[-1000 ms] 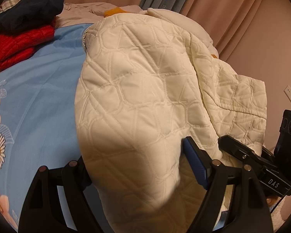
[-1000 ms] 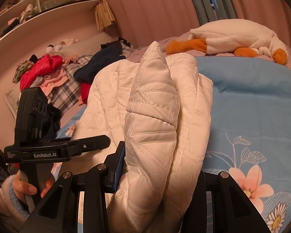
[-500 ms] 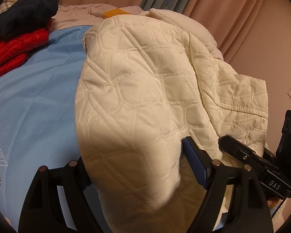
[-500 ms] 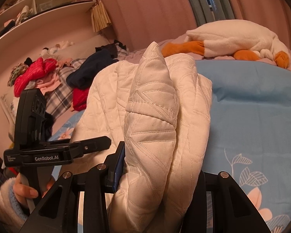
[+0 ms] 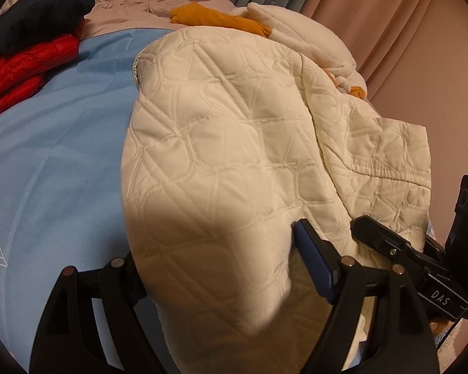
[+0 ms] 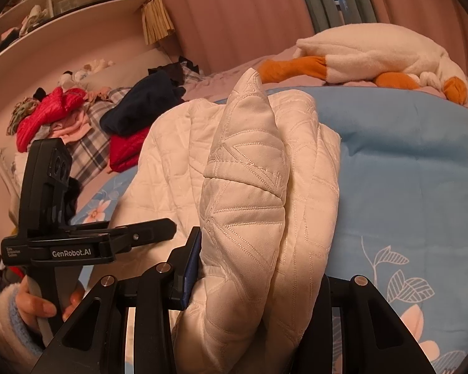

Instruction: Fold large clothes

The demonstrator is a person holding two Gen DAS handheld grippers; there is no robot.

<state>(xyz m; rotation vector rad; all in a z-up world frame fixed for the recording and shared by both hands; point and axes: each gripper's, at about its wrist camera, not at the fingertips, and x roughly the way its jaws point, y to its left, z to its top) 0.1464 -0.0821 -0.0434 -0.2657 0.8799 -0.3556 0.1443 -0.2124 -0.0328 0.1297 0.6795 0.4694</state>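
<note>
Since a second ago the left wrist view has slid across the bed: the daisy print on the blue sheet (image 5: 62, 143) has dropped toward the lower left edge, the red garment (image 5: 25, 68) sits nearer the left rim, and more of the orange and white plush toy (image 5: 265, 25) now shows behind the cream cloth; in the right wrist view the sheet's flower print has likewise sunk lower. The grip itself looks unchanged. Nearest the lens, the left gripper (image 5: 221, 268) has its jaws set wide with a thick bunch of the cream quilted jacket (image 5: 221, 143) filling the gap between them, the blue pad (image 5: 315, 265) pressed into the cloth on one side. The right gripper (image 6: 255, 283) pinches a narrower, doubled fold of the same jacket, which stands up from its jaws in a tall pointed ridge. The jacket is pale cream, padded, stitched in raised geometric lines of triangles and hexagon-like cells, and has a slight sheen; a gathered band of elastic stitching crosses the flap hanging toward the right in the left wrist view. It is lifted at the near edge by both grippers and drapes away over the blue floral sheet of the bed. In the right wrist view a hand (image 6: 43, 302) in a fuzzy sleeve holds the other gripper's handle. Farther off lie a dark navy garment (image 6: 140, 106), plaid fabric and a heap of clothes, with pink curtains (image 6: 234, 15) behind.
</note>
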